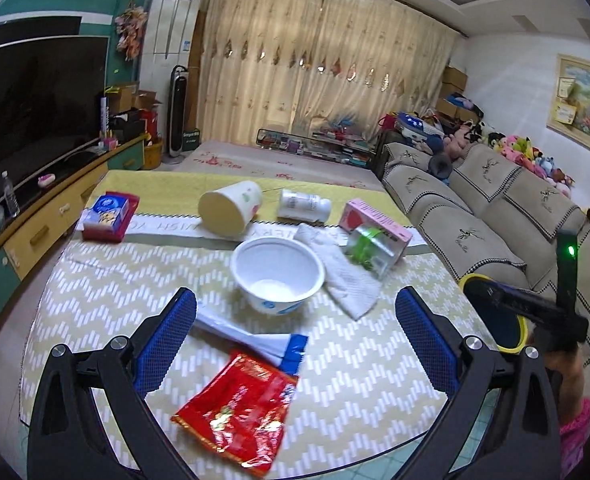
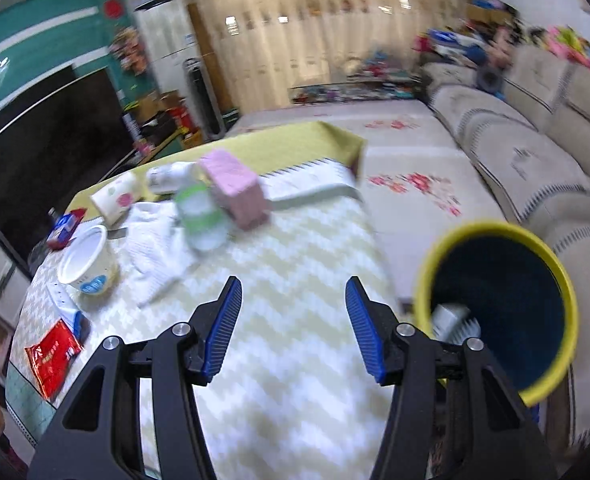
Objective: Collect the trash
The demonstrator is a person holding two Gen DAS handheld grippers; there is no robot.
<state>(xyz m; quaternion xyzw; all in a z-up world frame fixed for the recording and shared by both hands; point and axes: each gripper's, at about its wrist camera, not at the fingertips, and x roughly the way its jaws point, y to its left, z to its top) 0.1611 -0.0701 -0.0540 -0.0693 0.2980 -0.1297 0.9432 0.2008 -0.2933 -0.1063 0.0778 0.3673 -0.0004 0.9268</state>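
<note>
The left hand-held gripper (image 1: pixel 295 336) hangs with its jaws spread wide and nothing between them, above the near edge of the tabletop (image 1: pixel 355 360), over a red snack wrapper (image 1: pixel 237 408) and a white-and-blue plastic wrapper (image 1: pixel 255 338) that partly overlap. Just beyond them, near the middle of the tabletop, an empty white paper bowl (image 1: pixel 277 274) stands upright, touching a crumpled white paper towel (image 1: pixel 343 276). A clear plastic bottle with a green label (image 1: pixel 371 248) lies on that towel against a pink carton (image 1: pixel 375 224). Toward the far edge lie a tipped paper cup (image 1: pixel 231 208) and a white bottle on its side (image 1: pixel 303 205); a red-and-blue box (image 1: pixel 109 216) sits at the far left corner. The right hand-held gripper (image 2: pixel 293 324) is likewise open and empty above the right side of the tabletop. Beside the right edge stands a yellow-rimmed trash bin (image 2: pixel 495 308) with a white item inside.
</note>
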